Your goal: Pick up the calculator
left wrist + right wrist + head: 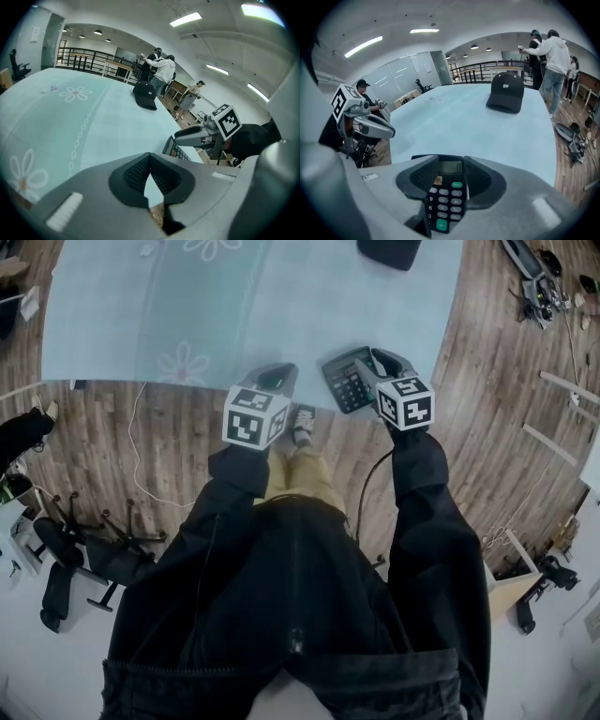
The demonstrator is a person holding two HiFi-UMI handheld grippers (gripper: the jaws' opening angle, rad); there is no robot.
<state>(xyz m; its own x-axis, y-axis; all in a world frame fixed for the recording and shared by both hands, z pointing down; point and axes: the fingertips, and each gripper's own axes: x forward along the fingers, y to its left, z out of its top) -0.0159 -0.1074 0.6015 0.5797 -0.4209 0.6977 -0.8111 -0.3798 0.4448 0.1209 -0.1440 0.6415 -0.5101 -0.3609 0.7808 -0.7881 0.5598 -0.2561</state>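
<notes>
A dark calculator (347,382) lies at the near edge of the pale blue-green table (281,306). My right gripper (380,360) is over it and stands open. In the right gripper view the calculator (446,197) sits between the two pads, its display toward the fingertips; the right gripper (446,171) does not visibly press on it. My left gripper (277,376) hovers at the table edge to the calculator's left, shut with nothing in it. In the left gripper view the left gripper (150,159) has its pad tips together, and the calculator (177,151) shows under the right gripper (197,136).
A black cap (389,251) lies at the table's far side. Black office chairs (84,549) stand on the wooden floor at the left, and a white cable (141,446) trails there. Several people (551,61) stand beyond the table.
</notes>
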